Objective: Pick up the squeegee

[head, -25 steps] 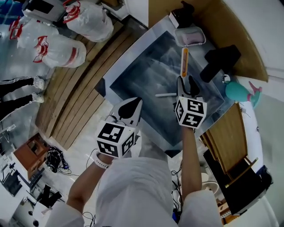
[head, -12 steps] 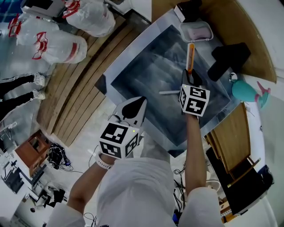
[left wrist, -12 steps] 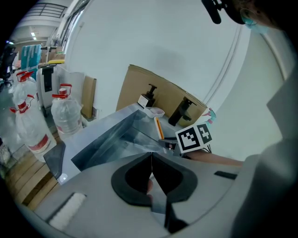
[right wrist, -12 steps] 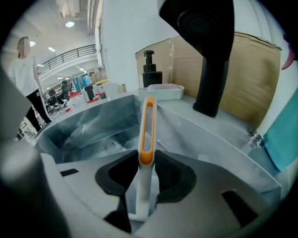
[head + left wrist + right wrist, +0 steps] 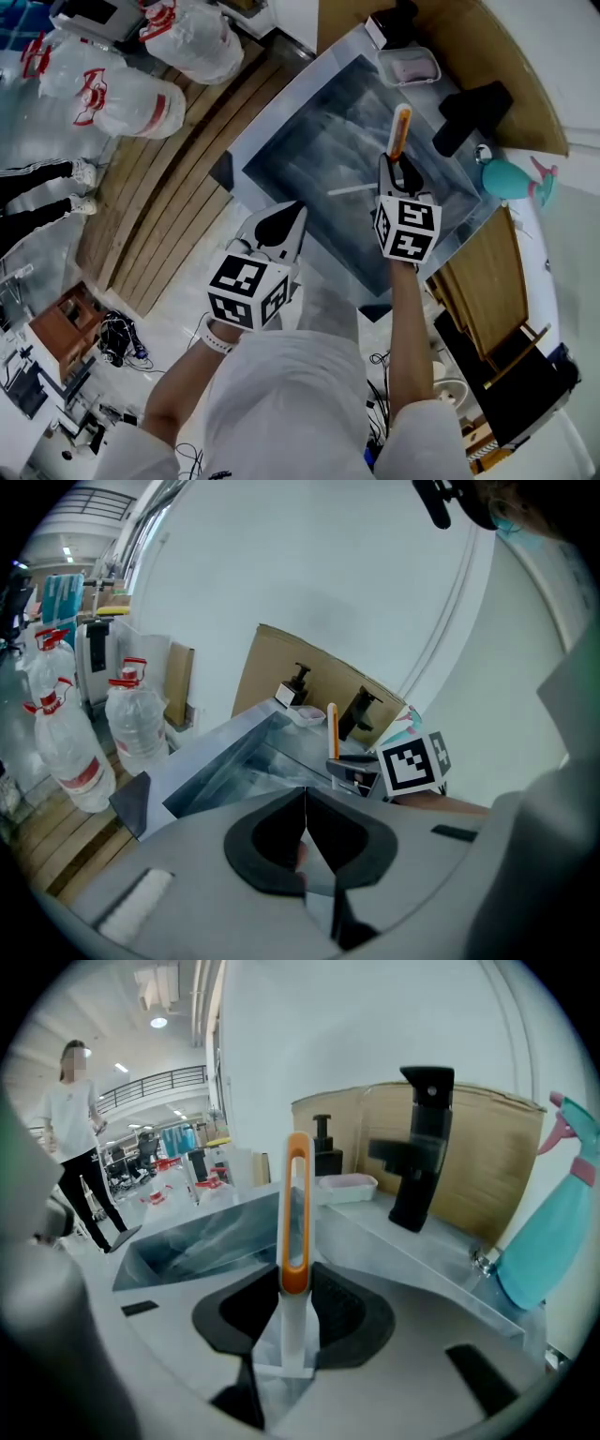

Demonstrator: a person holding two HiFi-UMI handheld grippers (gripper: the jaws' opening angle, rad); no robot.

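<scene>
Squeegee (image 5: 297, 1194): white shaft clamped between the black padded jaws of the right gripper (image 5: 298, 1288). Its orange looped plastic handle stands out beyond the jaw tips, over the right side of the brushed steel sink (image 5: 281, 120). Left gripper (image 5: 306, 799): jaws closed together, empty, at the sink's near-left rim.

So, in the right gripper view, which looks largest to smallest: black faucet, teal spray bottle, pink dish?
1. teal spray bottle, though nearest the camera and cut off by the edge
2. black faucet
3. pink dish
</scene>
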